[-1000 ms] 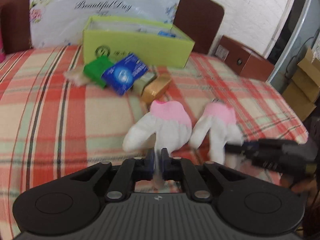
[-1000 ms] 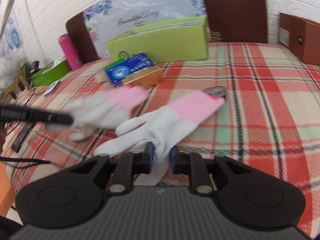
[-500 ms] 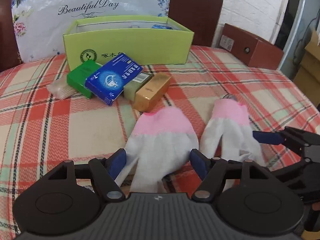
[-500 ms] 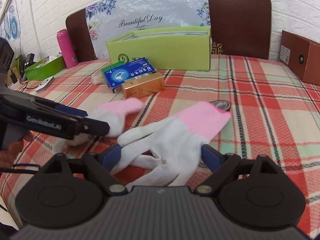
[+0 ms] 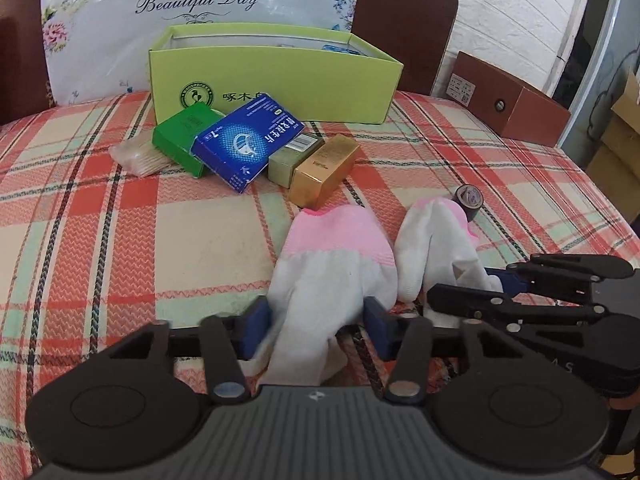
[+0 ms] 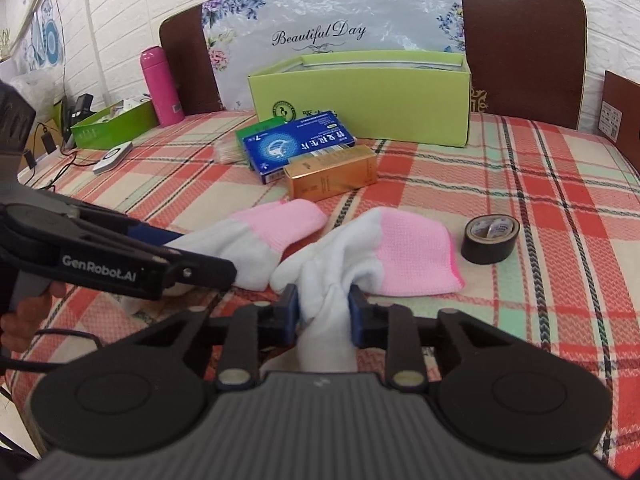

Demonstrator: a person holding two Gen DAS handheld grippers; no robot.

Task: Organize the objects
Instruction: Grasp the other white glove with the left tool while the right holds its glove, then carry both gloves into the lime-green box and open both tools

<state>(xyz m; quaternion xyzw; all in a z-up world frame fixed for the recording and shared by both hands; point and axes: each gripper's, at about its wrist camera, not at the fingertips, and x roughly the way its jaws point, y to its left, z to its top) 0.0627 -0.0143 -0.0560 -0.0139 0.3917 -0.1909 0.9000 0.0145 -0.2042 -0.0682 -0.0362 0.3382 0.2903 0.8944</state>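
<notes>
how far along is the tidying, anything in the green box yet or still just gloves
Early stage. Something blue already shows inside the green box. In hand: the left gripper straddles one glove, and the right gripper pinches the other glove. Left: both gloves, the blue box, the gold box and the tape roll lie on the bed.

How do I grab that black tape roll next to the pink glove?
Probably best to take the black tape roll by its wall, coming from above: one tool finger down the hole, one outside. It lies nearly flat on the plaid cloth with the hole facing up, so the ring is easy to pinch. Pinch its right side, away from the glove cuff.
</notes>
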